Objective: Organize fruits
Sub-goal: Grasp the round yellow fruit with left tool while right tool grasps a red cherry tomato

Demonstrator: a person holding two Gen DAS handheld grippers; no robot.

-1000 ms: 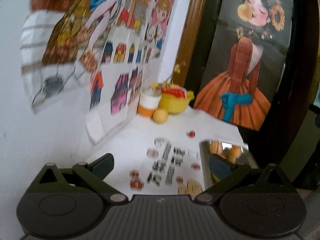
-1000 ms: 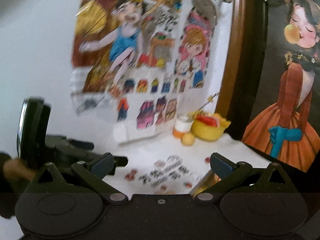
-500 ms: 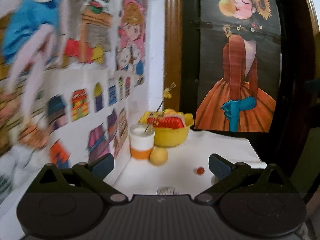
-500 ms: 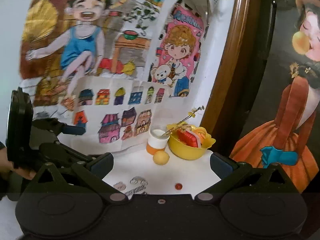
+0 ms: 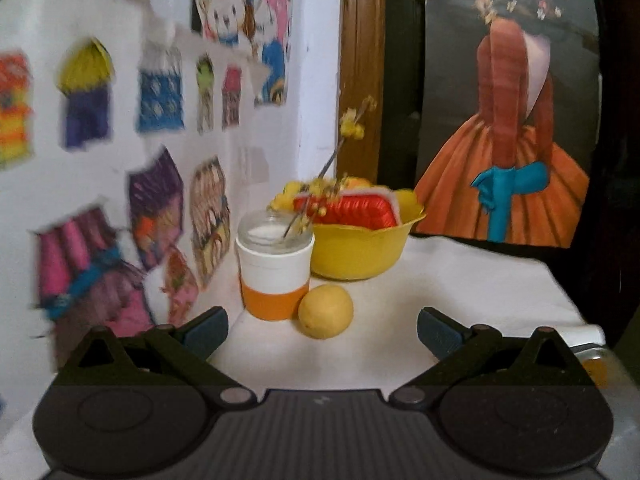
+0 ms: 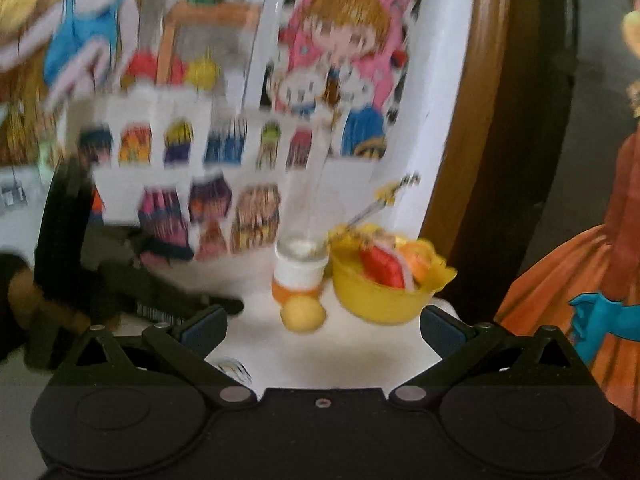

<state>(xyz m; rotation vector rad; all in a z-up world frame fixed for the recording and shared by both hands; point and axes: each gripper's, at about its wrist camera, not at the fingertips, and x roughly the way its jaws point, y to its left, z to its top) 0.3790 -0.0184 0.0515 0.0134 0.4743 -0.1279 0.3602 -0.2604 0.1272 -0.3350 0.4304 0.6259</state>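
Jaws on both grippers spread wide, nothing held; lemon (image 5: 325, 311) on desk (image 5: 460, 280), touching orange-banded cup (image 5: 275, 276); risk: left gripper (image 5: 322, 326) nudges cup, tips flower stem (image 5: 332, 156); lemon rolls off.

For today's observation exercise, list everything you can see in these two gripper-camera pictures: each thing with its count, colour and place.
Lemon: one, yellow, on the white table, before the cup.
Cup: one, white over orange, left of the bowl, a flower sprig in it.
Bowl: one, yellow, against the wall, holding a red item and yellow pieces.
Cartoon stickers: many, multicoloured, on the wall at left.
Painting: one, orange dress, at right.
Left gripper: black, open, facing the lemon.
Right gripper: black, open.
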